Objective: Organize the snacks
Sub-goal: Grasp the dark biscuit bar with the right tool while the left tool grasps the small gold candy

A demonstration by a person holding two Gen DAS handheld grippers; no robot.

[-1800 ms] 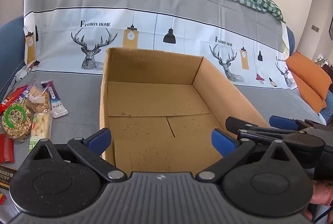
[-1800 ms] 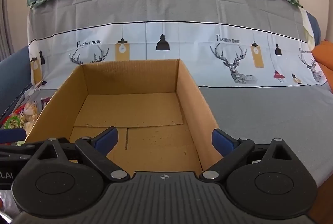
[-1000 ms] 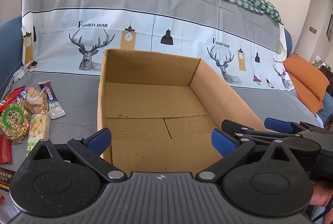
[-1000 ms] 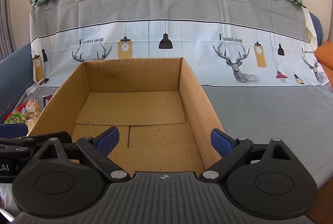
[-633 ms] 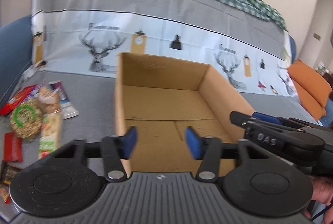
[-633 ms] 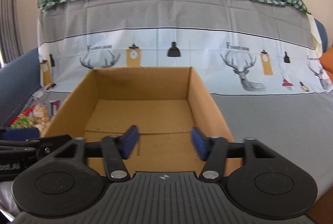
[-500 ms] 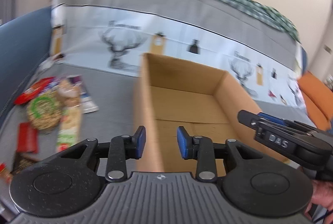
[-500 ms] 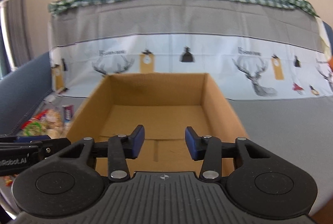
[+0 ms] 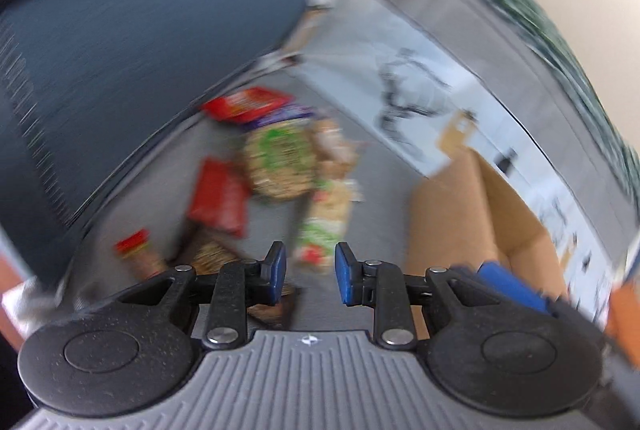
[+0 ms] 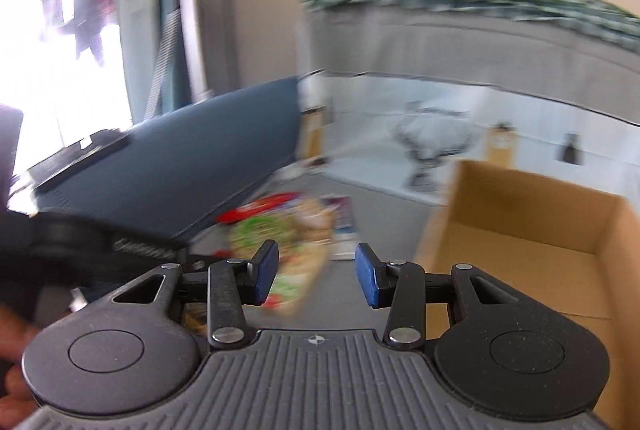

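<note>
Both views are blurred by motion. A pile of snack packets lies on the grey sofa cover: a round green-labelled bag [image 9: 280, 158], a red packet [image 9: 218, 196] and a long pale pack [image 9: 326, 214]. My left gripper [image 9: 308, 262] hovers over the pile's near end, its jaws closing with nothing between them. To its right stands the open cardboard box [image 9: 452, 218]. My right gripper [image 10: 316, 266] points at the same snack pile [image 10: 260, 230] from farther back, jaws narrowed and holding nothing. The box [image 10: 532, 190] lies to its right and looks empty.
A dark blue sofa armrest [image 9: 120, 50] rises left of the snacks. The deer-print cover [image 9: 420, 98] drapes the backrest behind. The left tool's dark body [image 10: 100, 242] shows at the right view's left edge, and a blue finger [image 9: 508, 282] of the right tool shows in the left view.
Both grippers swung left from facing the box to facing the snack pile, and both rolled. Their jaws went from wide open to a narrow gap.
</note>
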